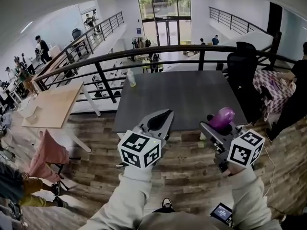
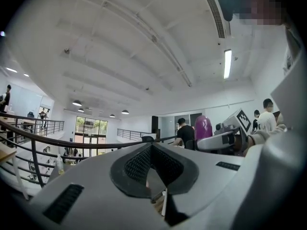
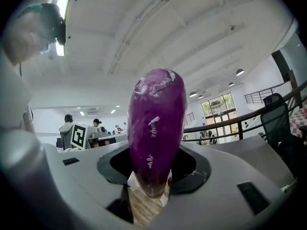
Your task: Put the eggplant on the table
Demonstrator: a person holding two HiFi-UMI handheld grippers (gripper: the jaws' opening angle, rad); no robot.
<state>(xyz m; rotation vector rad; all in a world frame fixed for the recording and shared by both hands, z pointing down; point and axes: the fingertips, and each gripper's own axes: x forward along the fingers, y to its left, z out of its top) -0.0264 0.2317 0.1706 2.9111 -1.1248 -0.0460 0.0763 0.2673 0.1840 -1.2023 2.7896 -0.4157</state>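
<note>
Grey bench (image 1: 177,95) ahead of me, a plank floor (image 1: 187,157) under my arms and a dark railing (image 1: 144,51) behind the bench, with an open hall past it.

The eggplant (image 3: 156,133) is not on the bench. It stands upright in my right claw (image 3: 154,176), narrow end down between the two pads and rounded end up at 12 o'clock, its purple skin scuffed with pale marks. The jaws press on its lower part from both sides. From the head view the eggplant (image 1: 222,118) shows just above the bench's near edge, toward the right corner, held in the air by the right claw (image 1: 218,126).

At 9 o'clock from it is my left claw (image 1: 163,119), level and pointing at the bench. Its jaws meet at the tips with nothing between them, which its own view confirms (image 2: 152,162).

Farther out, at 10 o'clock, a small bottle (image 1: 131,78) stands near the bench's far left corner. A black chair (image 1: 242,66) sits at the far right corner, at about 1 o'clock.
</note>
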